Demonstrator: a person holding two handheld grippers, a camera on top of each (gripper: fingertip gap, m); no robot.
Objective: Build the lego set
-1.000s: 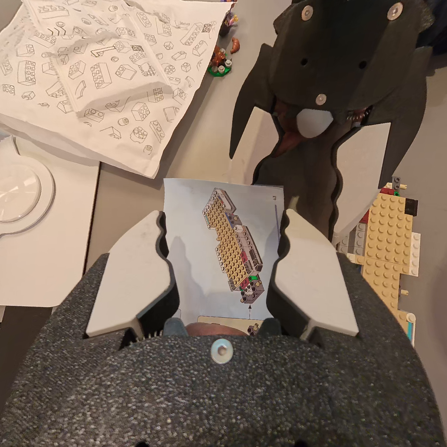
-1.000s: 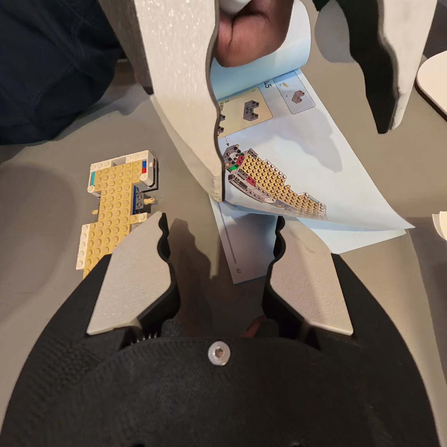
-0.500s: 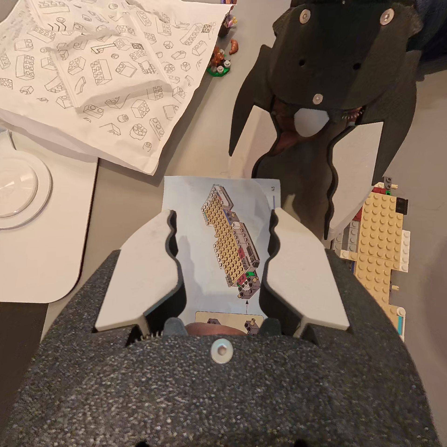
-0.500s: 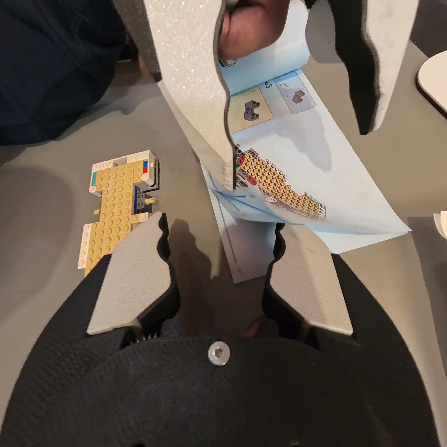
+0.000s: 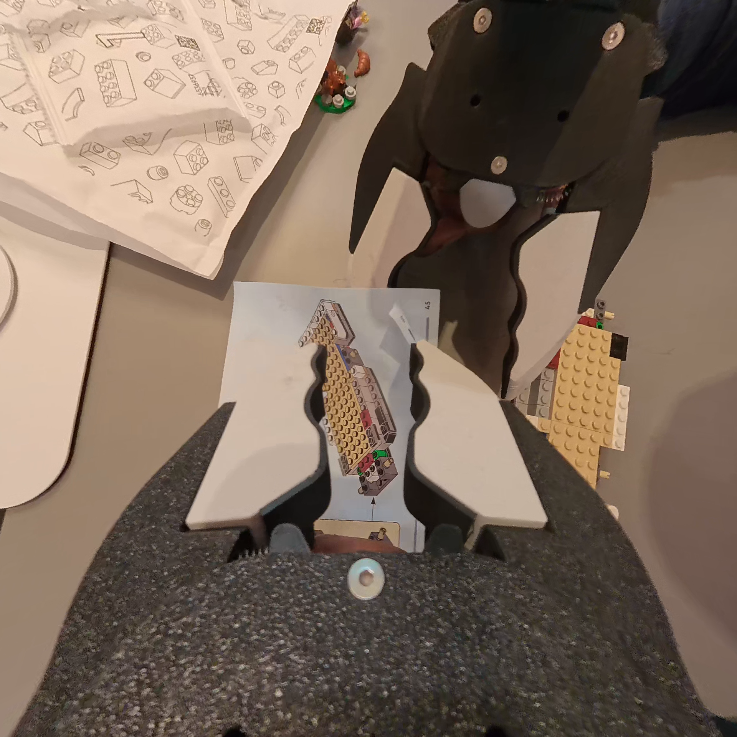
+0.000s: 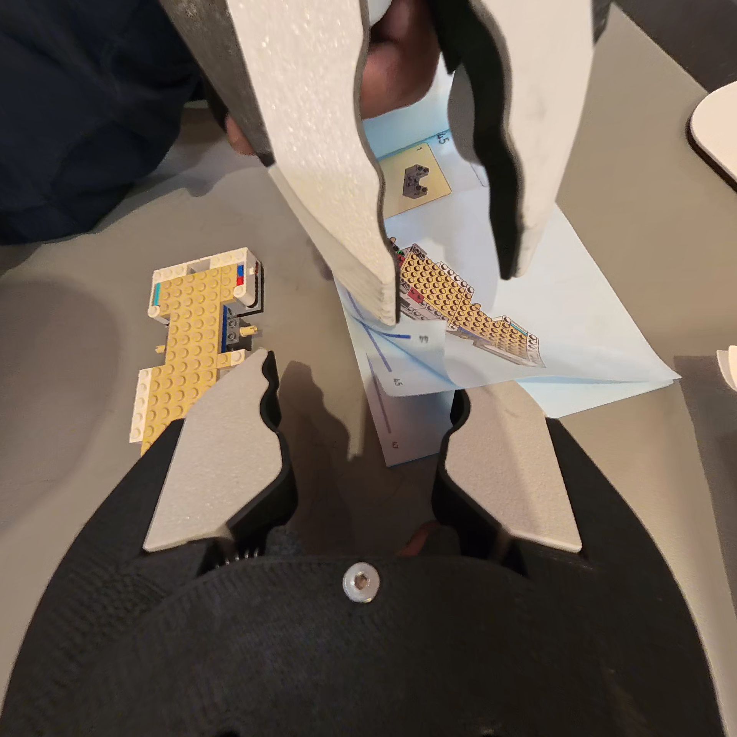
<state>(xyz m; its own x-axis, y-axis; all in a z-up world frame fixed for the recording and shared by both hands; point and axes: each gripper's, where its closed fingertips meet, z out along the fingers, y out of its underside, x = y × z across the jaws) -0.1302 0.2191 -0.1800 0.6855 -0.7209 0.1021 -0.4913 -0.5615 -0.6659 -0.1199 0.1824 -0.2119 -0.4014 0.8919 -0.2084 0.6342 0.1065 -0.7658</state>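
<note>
The left gripper (image 5: 363, 347) hangs over the pale blue instruction booklet (image 5: 271, 343), fingers partly apart, gripping nothing, one tip resting on a curling page corner. That open page bears a drawing of a tan studded build, a small parts box and a printed page number. The right gripper (image 6: 361, 379) stands wide open above the grey table (image 6: 79, 498), bare. Just left of it lies the tan brick model (image 6: 191, 343), with white, blue and red pieces. Farther off: white paper (image 5: 131, 99) printed with brick outlines, a small brown figure on a green base (image 5: 335, 89).
</note>
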